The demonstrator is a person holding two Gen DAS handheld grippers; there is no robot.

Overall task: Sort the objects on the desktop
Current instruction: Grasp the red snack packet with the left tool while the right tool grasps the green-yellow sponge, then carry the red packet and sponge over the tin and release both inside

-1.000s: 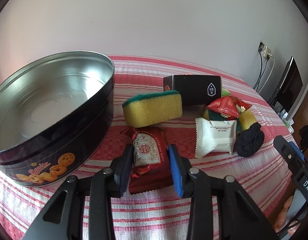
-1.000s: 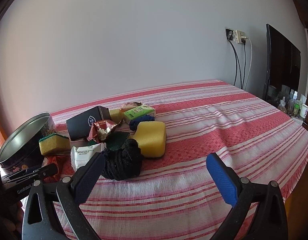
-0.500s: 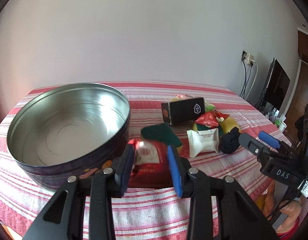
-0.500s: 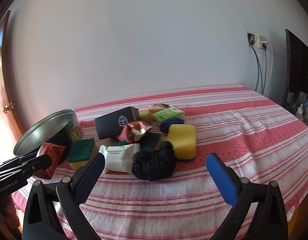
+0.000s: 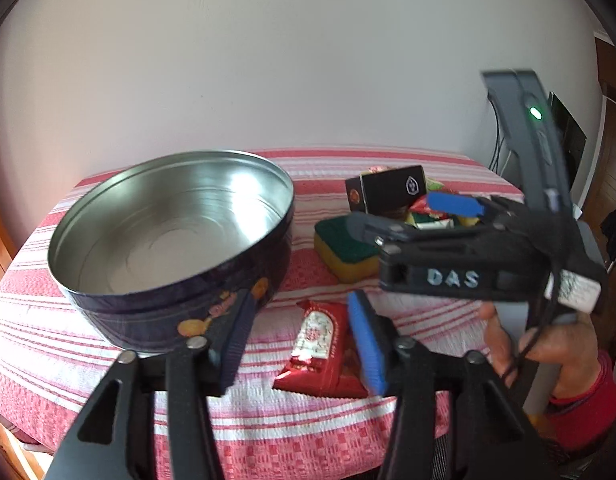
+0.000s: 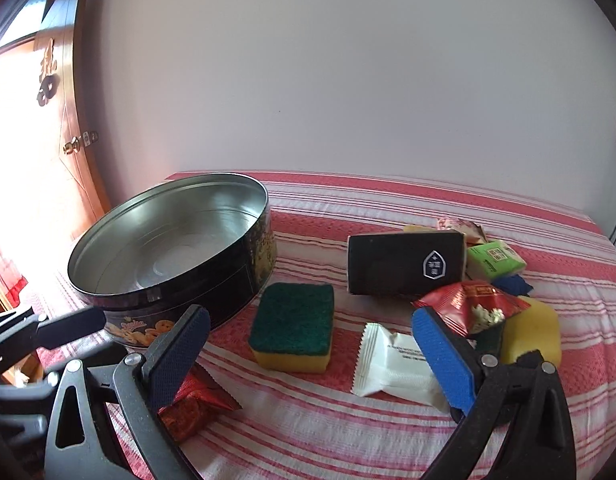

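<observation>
Two sponges, one tin, one box

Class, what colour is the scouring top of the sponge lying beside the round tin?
Dark green, over a yellow body; the sponge shows best in the right wrist view.

We count: tins 1 | sponges 2 | red snack packets 2 | white sachets 1 | black boxes 1 | green packets 1

Soft daylight is admitted from the overexposed doorway at the left. Glare is thrown on the tin's metal floor. Straight lines are bent near dark vignetted corners, and the right gripper is blurred.
</observation>
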